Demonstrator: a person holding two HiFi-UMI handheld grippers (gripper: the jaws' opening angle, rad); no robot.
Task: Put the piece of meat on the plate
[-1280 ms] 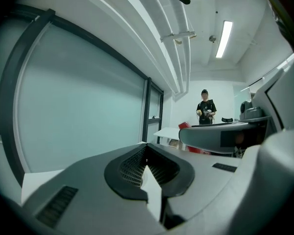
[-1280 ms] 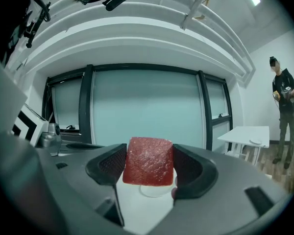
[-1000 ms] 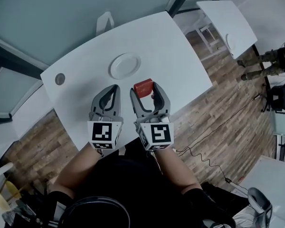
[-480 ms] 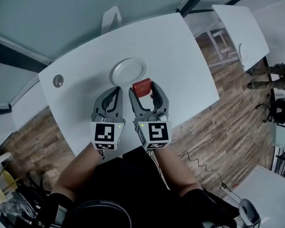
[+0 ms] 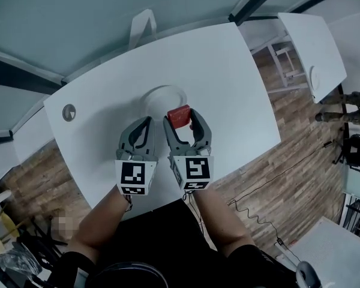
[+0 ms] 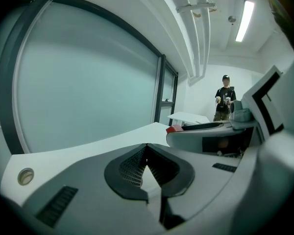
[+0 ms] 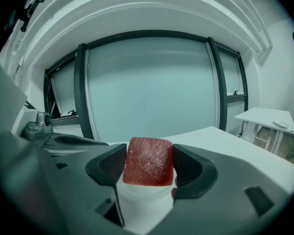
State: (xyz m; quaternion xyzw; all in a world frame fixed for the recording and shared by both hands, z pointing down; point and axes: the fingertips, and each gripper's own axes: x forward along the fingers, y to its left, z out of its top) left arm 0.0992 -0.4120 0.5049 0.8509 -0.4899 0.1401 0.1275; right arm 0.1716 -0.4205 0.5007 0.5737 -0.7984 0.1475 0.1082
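A red block of meat [image 5: 179,116] [image 7: 148,161] sits clamped between the jaws of my right gripper [image 5: 180,116] [image 7: 148,165], held above the white table [image 5: 228,77]. The white plate [image 5: 159,95] lies just beyond and slightly left of the meat, partly hidden by the gripper tips. My left gripper [image 5: 141,125] [image 6: 146,166] hangs beside the right one, shut with nothing between its jaws. In the left gripper view the right gripper's jaw and a sliver of the meat [image 6: 172,129] show to the right.
A round grommet hole [image 5: 68,112] is set in the table's left end. A glass partition runs behind the table. A second white table [image 5: 312,41] stands at the right over wood flooring, with a person [image 6: 225,99] standing in the distance.
The right gripper has carried the meat forward and slightly left, up to the plate's near rim. The left gripper has kept alongside it.
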